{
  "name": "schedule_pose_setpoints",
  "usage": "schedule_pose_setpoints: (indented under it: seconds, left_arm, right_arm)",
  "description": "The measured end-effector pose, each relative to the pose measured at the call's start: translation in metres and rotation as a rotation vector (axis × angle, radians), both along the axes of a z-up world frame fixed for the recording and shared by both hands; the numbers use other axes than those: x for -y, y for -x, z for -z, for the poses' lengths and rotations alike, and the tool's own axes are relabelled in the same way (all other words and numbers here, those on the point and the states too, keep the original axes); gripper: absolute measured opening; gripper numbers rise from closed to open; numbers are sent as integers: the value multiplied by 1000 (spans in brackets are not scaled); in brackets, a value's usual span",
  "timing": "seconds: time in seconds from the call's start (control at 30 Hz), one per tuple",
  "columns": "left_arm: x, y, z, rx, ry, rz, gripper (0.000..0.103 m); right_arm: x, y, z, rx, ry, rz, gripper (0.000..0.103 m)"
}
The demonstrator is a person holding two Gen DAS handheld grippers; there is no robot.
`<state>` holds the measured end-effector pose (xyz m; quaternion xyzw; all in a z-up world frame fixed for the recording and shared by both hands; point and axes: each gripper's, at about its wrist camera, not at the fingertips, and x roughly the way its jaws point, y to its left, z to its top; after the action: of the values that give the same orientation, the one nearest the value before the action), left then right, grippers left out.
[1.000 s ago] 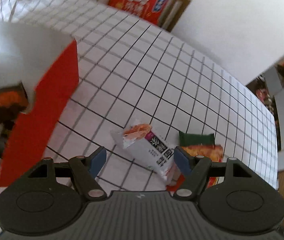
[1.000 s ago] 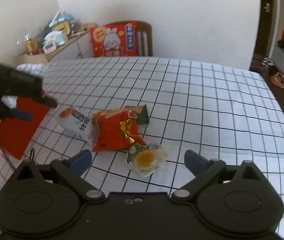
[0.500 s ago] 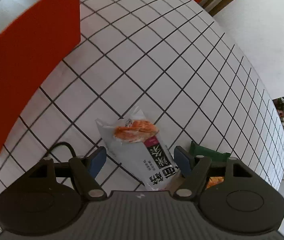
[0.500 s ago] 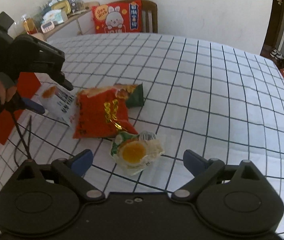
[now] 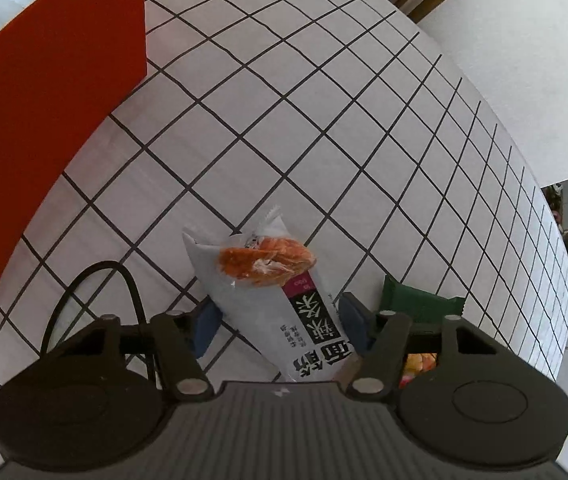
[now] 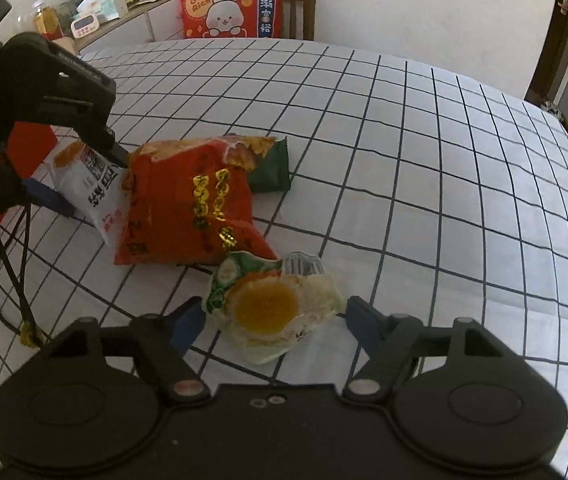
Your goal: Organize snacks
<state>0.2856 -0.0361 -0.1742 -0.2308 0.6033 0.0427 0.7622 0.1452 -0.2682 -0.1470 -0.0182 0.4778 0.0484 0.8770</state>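
Both grippers dropped closer since a second ago. We see the left gripper (image 5: 277,326) spread wide around the white packet (image 5: 271,300), pads beside it, not clamping. Right gripper (image 6: 273,324) also spread, straddling the egg packet (image 6: 273,304) without touching. White packet lies mid-table (image 6: 404,140) on the grid cloth, touching the red bag (image 6: 191,200); green packet (image 6: 271,166) sits partly under that bag. Red box (image 5: 43,120) stands near the table's left edge. Black cable (image 6: 7,264) trails by the left gripper.
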Motion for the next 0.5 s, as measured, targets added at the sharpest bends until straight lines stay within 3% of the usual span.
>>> schedule_pose_setpoints:
  seconds: [0.23, 0.5]
  left_arm:
    - [-5, 15, -5, 24, -20, 42, 47]
    - [-19, 41, -24, 72, -47, 107, 42]
  right_arm:
    - [-1, 7, -1, 7, 4, 19, 70]
    - [-3, 24, -12, 16, -34, 49, 70]
